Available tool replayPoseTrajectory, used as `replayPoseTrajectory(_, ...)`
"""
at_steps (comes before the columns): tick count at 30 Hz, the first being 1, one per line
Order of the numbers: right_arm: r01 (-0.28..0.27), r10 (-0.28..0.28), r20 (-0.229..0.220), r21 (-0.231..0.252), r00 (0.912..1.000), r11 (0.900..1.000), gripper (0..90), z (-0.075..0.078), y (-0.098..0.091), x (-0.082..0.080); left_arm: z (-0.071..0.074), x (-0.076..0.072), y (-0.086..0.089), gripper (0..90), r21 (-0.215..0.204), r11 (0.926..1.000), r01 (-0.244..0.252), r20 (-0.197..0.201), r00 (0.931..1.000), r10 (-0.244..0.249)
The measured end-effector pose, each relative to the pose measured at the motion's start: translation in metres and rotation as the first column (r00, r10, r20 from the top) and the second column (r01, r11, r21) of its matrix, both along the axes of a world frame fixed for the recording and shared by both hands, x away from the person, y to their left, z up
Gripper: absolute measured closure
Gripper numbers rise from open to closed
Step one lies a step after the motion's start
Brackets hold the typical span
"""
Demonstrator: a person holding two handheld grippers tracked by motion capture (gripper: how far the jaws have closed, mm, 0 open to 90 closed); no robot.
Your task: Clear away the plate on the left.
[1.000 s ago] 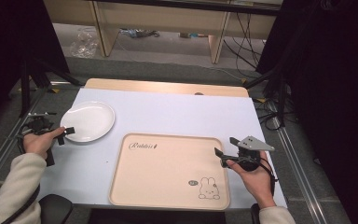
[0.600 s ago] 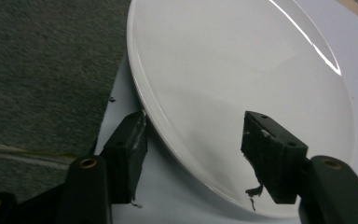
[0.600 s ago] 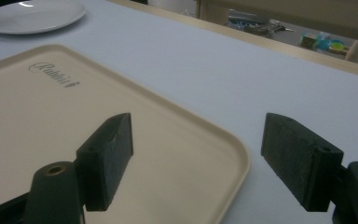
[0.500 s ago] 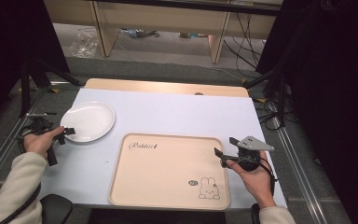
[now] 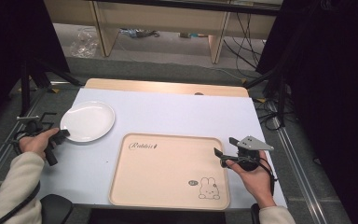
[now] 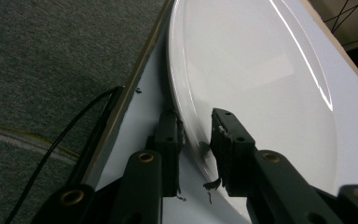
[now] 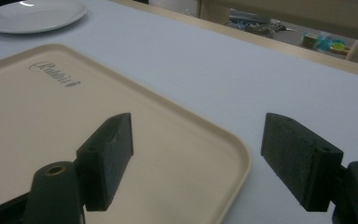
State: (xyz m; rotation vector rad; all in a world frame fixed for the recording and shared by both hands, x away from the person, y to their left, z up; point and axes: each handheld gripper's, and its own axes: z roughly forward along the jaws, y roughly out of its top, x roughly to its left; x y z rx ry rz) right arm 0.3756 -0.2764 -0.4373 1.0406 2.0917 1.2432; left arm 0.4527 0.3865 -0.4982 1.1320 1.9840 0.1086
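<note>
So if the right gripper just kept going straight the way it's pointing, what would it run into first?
Probably nothing right away: the right gripper, fingers open, straddles the tray's right rim. Ahead lies bare white tabletop, with the plate well off to one side. Depth is unclear.

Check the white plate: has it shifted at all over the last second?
No. In the high view the plate sits at the same spot beside the tray's far-left corner, with the left gripper at its rim.
</note>
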Motion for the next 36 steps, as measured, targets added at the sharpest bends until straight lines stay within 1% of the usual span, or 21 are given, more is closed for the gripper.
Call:
replayPoseTrajectory(2, 0.0, 0.0, -0.002, 0.0, 1.0, 1.0, 26.0, 0.0, 0.0, 0.0, -0.001, 0.0, 0.0, 73.5, -0.01, 0.9999, -0.001, 0.013, 0.9999, 0.001)
replayPoseTrajectory(3, -0.001, 0.001, -0.001, 0.001, 1.0, 1.0, 26.0, 0.0, 0.0, 0.0, -0.002, -0.001, 0.001, 74.0, -0.032, 0.9995, 0.003, 0.012, 0.9999, -0.003)
replayPoseTrajectory(5, -0.001, 0.001, -0.001, 0.002, 1.0, 1.0, 26.0, 0.0, 0.0, 0.0, -0.004, 0.0, 0.001, 76.2, -0.083, 0.9965, -0.005, 0.054, 0.9985, 0.009)
replayPoseTrajectory(7, -0.002, 0.002, 0.0, 0.001, 1.0, 1.0, 26.0, 0.0, 0.0, 0.0, -0.002, -0.001, 0.002, 77.1, -0.072, 0.9974, -0.001, 0.049, 0.9988, 0.005)
replayPoseTrajectory(9, -0.002, 0.002, 0.003, 0.004, 1.0, 1.0, 26.0, 0.0, 0.0, 0.0, 0.003, -0.001, 0.003, 79.5, -0.089, 0.996, 0.002, 0.075, 0.9972, 0.005)
replayPoseTrajectory(10, -0.001, 0.001, 0.003, 0.004, 1.0, 1.0, 26.0, 0.0, 0.0, 0.0, 0.006, -0.002, 0.003, 82.1, -0.092, 0.9958, 0.004, 0.11, 0.9939, 0.006)
replayPoseTrajectory(12, 0.0, 0.0, 0.004, 0.003, 1.0, 1.0, 26.0, 0.0, 0.0, 0.0, 0.011, -0.003, 0.003, 83.1, -0.099, 0.995, 0.013, 0.147, 0.9892, 0.002)
replayPoseTrajectory(13, -0.001, 0.001, 0.001, 0.001, 1.0, 1.0, 26.0, 0.0, 0.0, 0.0, 0.015, -0.003, 0.001, 85.7, -0.099, 0.9948, 0.023, 0.181, 0.9834, -0.005)
replayPoseTrajectory(14, -0.001, 0.001, 0.0, 0.001, 1.0, 1.0, 26.0, 0.0, 0.0, 0.0, 0.015, -0.003, 0.001, 86.2, -0.099, 0.9948, 0.023, 0.181, 0.9834, -0.005)
replayPoseTrajectory(16, -0.002, 0.002, 0.0, 0.002, 1.0, 1.0, 26.0, 0.0, 0.0, 0.0, 0.018, -0.004, -0.001, 86.7, -0.098, 0.9945, 0.037, 0.212, 0.9771, -0.016)
replayPoseTrajectory(18, 0.001, -0.001, 0.017, -0.001, 0.9999, 1.0, 26.0, 0.0, -0.001, 0.001, 0.02, -0.004, -0.001, 87.0, -0.117, 0.9923, 0.041, 0.215, 0.9765, -0.015)
replayPoseTrajectory(19, 0.0, 0.0, 0.016, -0.001, 0.9999, 1.0, 26.0, 0.0, -0.001, 0.001, 0.018, -0.004, -0.001, 87.1, -0.13, 0.9905, 0.045, 0.239, 0.9708, -0.013)
replayPoseTrajectory(20, 0.0, 0.0, 0.016, -0.002, 0.9999, 1.0, 26.0, 0.0, -0.001, 0.001, 0.018, -0.004, -0.001, 87.1, -0.126, 0.991, 0.043, 0.227, 0.9738, -0.014)
replayPoseTrajectory(22, 0.0, 0.0, 0.019, 0.002, 0.9998, 1.0, 26.0, 0.0, -0.001, 0.001, 0.018, -0.004, 0.0, 87.1, -0.131, 0.9905, 0.044, 0.227, 0.9738, -0.013)
replayPoseTrajectory(26, 0.001, -0.001, 0.002, 0.003, 1.0, 1.0, 26.1, 0.0, -0.001, 0.0, 0.017, -0.004, 0.0, 86.5, -0.17, 0.984, 0.051, 0.244, 0.9699, -0.008)
replayPoseTrajectory(28, 0.001, -0.001, 0.002, 0.003, 1.0, 1.0, 26.1, 0.0, -0.001, 0.0, 0.018, -0.004, 0.0, 86.4, -0.167, 0.9846, 0.052, 0.24, 0.9707, -0.01)
replayPoseTrajectory(29, 0.0, 0.0, 0.003, 0.003, 1.0, 1.0, 26.1, 0.0, -0.001, 0.0, 0.018, -0.004, 0.0, 86.3, -0.18, 0.9816, 0.063, 0.251, 0.9678, -0.016)
replayPoseTrajectory(30, 0.0, 0.0, 0.02, 0.001, 0.9998, 1.0, 26.1, 0.0, -0.001, 0.001, 0.018, -0.004, 0.0, 86.2, -0.18, 0.9816, 0.063, 0.251, 0.9678, -0.016)
replayPoseTrajectory(34, 0.001, -0.001, 0.019, -0.001, 0.9998, 1.0, 26.2, 0.0, -0.001, 0.001, 0.016, -0.004, 0.0, 86.2, -0.196, 0.9775, 0.077, 0.256, 0.9664, -0.025)
replayPoseTrajectory(35, 0.0, 0.0, 0.016, -0.002, 0.9999, 1.0, 26.1, 0.0, -0.001, 0.001, 0.015, -0.004, 0.0, 86.2, -0.211, 0.9736, 0.086, 0.283, 0.9588, -0.023)
replayPoseTrajectory(36, 0.0, 0.0, 0.016, -0.001, 0.9999, 1.0, 26.1, 0.0, -0.001, 0.001, 0.015, -0.004, 0.001, 86.2, -0.215, 0.9729, 0.084, 0.286, 0.9581, -0.02)
